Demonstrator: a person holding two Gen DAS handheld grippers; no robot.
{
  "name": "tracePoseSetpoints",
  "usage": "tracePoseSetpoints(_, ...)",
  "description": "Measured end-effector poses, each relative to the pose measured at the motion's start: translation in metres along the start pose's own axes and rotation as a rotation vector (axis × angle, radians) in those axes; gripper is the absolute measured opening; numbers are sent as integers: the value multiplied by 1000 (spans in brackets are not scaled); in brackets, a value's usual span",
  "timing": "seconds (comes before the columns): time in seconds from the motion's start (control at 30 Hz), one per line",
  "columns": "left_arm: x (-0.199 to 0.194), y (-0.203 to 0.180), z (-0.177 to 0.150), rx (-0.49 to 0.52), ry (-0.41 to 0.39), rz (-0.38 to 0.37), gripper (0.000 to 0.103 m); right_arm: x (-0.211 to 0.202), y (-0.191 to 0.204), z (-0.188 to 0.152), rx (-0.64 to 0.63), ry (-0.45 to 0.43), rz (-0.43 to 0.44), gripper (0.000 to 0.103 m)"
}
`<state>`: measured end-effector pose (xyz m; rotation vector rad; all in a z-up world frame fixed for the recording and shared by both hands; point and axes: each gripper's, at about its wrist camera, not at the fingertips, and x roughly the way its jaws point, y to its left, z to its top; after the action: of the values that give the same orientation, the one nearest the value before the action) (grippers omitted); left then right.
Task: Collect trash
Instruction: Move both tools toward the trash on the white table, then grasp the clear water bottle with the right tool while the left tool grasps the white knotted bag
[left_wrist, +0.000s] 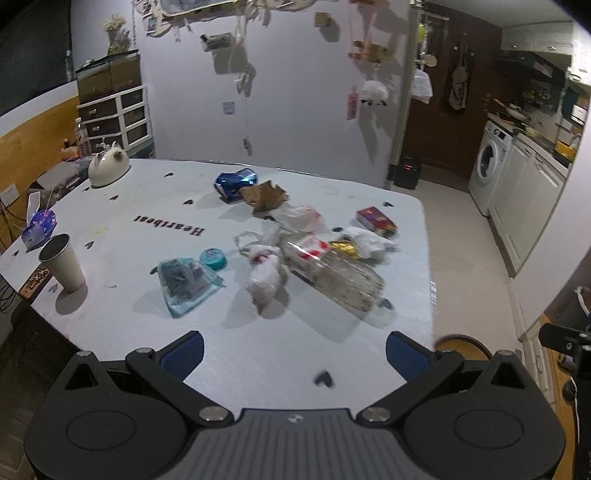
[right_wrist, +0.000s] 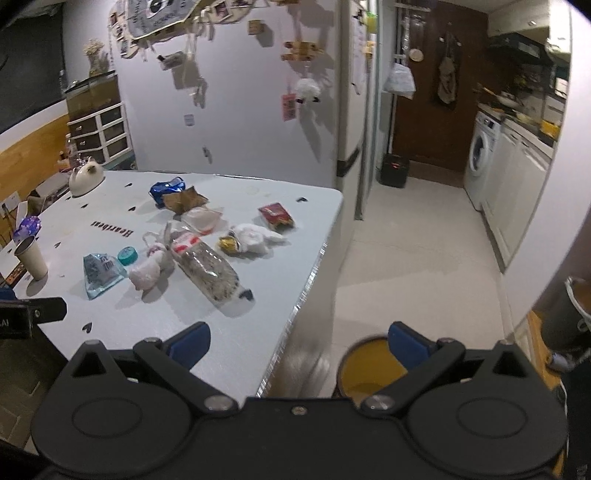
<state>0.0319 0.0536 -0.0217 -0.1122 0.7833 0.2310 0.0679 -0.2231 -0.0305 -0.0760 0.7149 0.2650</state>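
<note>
Trash lies scattered on the pale table (left_wrist: 122, 206): a crushed clear plastic bottle (left_wrist: 340, 277), a white crumpled bag (left_wrist: 264, 275), a clear blue wrapper (left_wrist: 184, 282), a teal lid (left_wrist: 213, 257), a blue foil bag (left_wrist: 236, 181), brown paper (left_wrist: 264, 197), a red packet (left_wrist: 376, 220). My left gripper (left_wrist: 293, 350) is open and empty above the table's near edge. My right gripper (right_wrist: 299, 345) is open and empty, off the table's right edge, above a round bin with a yellow inside (right_wrist: 369, 365). The bottle (right_wrist: 207, 269) and red packet (right_wrist: 276, 215) show in the right wrist view.
A paper cup (left_wrist: 62, 262), a tissue box (left_wrist: 38, 227) and a white cat-shaped pot (left_wrist: 107, 168) stand on the table's left side. The table edge (right_wrist: 306, 284) drops to a tiled floor. A washing machine (left_wrist: 489, 166) and kitchen cabinets stand at the right.
</note>
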Motion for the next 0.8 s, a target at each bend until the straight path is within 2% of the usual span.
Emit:
tracePoseSetpoints(0.2, 50, 35, 42, 20, -3, -10, 103, 53, 34, 29, -24, -16, 26, 103)
tracePoseSetpoints(0.33, 83, 54, 69, 55, -4, -29, 103, 87, 53, 46, -23, -60, 45, 103)
tracePoseSetpoints(0.53, 128, 73, 94, 102, 29, -65, 103, 148, 80, 70, -52, -82, 51, 103)
tracePoseSetpoints(0.7, 158, 85, 107, 127, 76, -96, 103, 212, 100, 76, -160, -18, 102, 103)
tracePoseSetpoints(0.8, 173, 93, 112, 128, 100, -93, 103, 250, 111, 77, -267, 59, 192, 103)
